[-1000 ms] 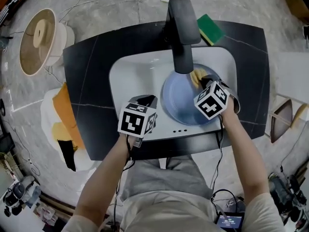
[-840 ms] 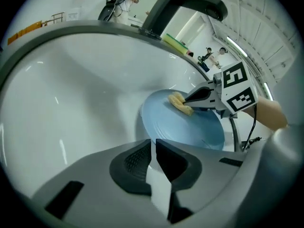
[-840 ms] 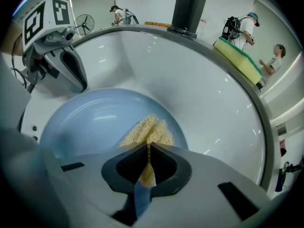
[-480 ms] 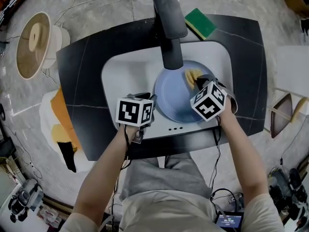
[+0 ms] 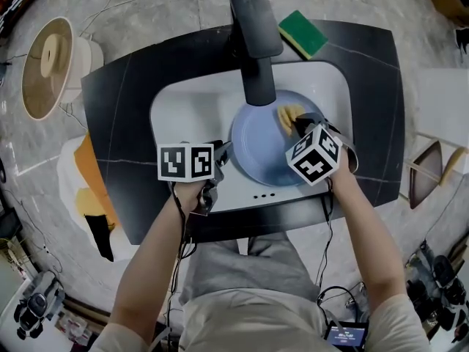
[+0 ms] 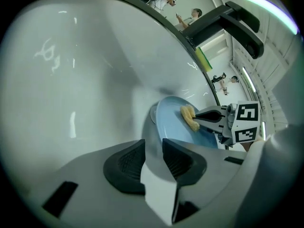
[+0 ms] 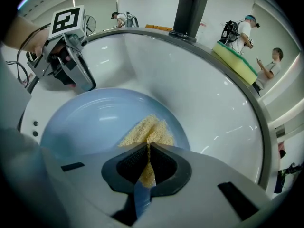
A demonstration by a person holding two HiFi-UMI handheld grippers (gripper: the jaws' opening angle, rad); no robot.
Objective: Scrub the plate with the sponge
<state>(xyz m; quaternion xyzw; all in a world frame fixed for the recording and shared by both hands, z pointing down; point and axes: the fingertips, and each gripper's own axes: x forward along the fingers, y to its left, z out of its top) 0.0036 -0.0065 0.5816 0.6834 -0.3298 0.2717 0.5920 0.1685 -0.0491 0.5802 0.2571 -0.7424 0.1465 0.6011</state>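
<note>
Black desk (image 5: 366, 86) with white sink (image 5: 183, 108); the blue plate (image 5: 253, 149) lies in the basin. The plate is probably rigid, slick and breakable, so best steadied at its rim, which sits unpinched between the opening jaws of the left gripper (image 6: 153, 161). The right gripper (image 7: 147, 167) has its jaws nipped tight on the soft, light yellow sponge (image 7: 147, 132), which rests on the plate.

Sink (image 5: 183, 108) set in worktop (image 5: 124, 123). Plate (image 5: 260, 152) in sink, right of centre, under faucet (image 5: 254, 28) spout. Faucet base behind sink. Sponge (image 5: 287, 114) on plate's far-right part. Second sponge (image 5: 302, 34) on worktop, behind sink, right of faucet.
</note>
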